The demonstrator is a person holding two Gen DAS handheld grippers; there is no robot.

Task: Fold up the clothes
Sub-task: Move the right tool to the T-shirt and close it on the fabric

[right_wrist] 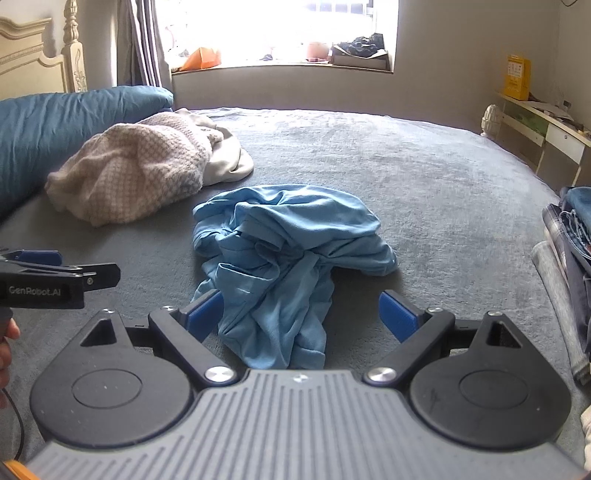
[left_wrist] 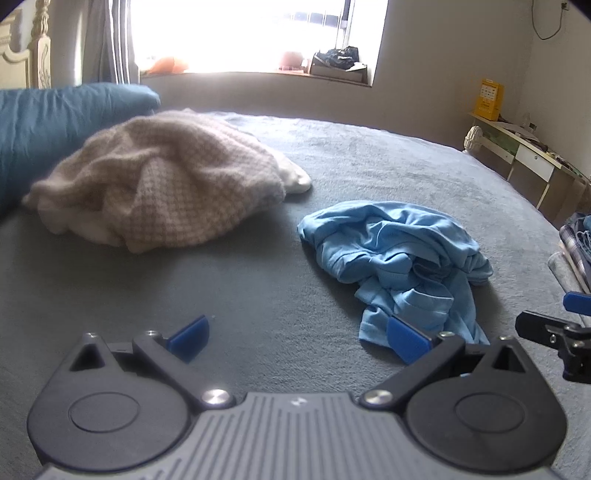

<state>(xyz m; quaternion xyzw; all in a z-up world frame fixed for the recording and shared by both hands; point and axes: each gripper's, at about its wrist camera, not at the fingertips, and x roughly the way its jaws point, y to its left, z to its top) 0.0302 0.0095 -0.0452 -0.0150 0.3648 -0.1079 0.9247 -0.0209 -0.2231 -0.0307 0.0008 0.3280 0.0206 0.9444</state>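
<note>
1. A crumpled blue shirt (right_wrist: 284, 258) lies on the grey bed (right_wrist: 443, 192); its long axis runs away from you.
2. Your right gripper (right_wrist: 301, 314), jaws wide, straddles its near end; nearer arm.
3. Your left gripper (left_wrist: 299, 338), wide and empty, sits left of it.

- Daylight enters from the window (left_wrist: 255, 33) at the far wall; its pane is fully overexposed, pure white in both views.
- The room is moderately bright, and the light looks soft and a little hazy near the window.
- The light blue shirt (right_wrist: 284, 251) and the beige knitted garment (left_wrist: 162, 184) throw soft, short shadows on the grey bed (left_wrist: 369, 155), toward the camera.
- Fisheye distortion bends the far edge of the bed and the window sill into curves.
- The top corners of the left wrist view are dark from vignetting.
- Details far away are slightly soft; the near gripper bodies are a little blurred.
</note>
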